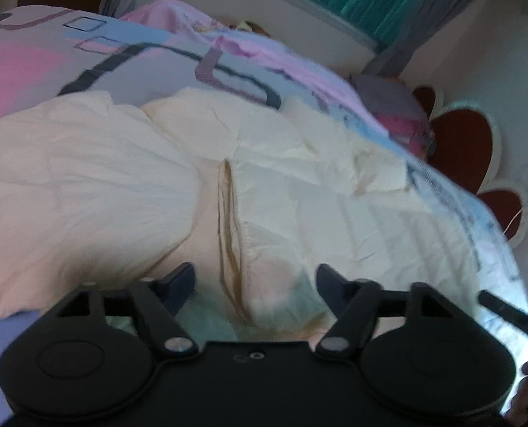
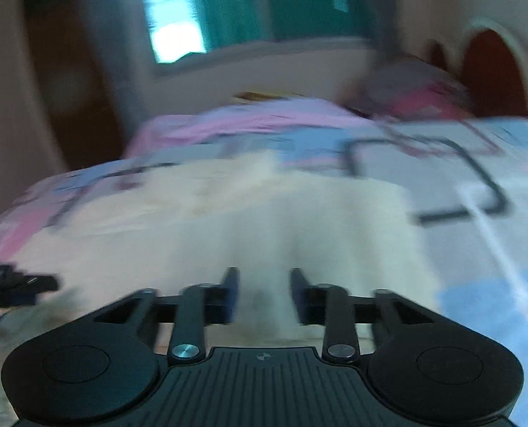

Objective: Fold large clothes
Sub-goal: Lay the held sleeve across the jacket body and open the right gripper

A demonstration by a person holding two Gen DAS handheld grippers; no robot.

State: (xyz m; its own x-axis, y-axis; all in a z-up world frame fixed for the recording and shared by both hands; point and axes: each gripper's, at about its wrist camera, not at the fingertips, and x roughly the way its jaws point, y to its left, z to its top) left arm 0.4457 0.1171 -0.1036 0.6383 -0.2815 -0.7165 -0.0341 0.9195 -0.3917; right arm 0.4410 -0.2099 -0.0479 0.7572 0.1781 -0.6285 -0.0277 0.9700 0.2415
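Both grippers are held with jaws apart over the cream garment [image 1: 128,178]: left gripper [image 1: 255,281] half-wide, right gripper [image 2: 264,286] narrow, nothing gripped. It is spread rumpled on the patterned bedspread [image 1: 32,53]; folding seems barely begun.

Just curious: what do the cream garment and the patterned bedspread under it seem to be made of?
The cream garment looks like thin, matte woven cloth, perhaps cotton: it shows fine sharp creases. The bedspread looks like smooth printed fabric with pink, blue and grey blocks; its fibre cannot be told.
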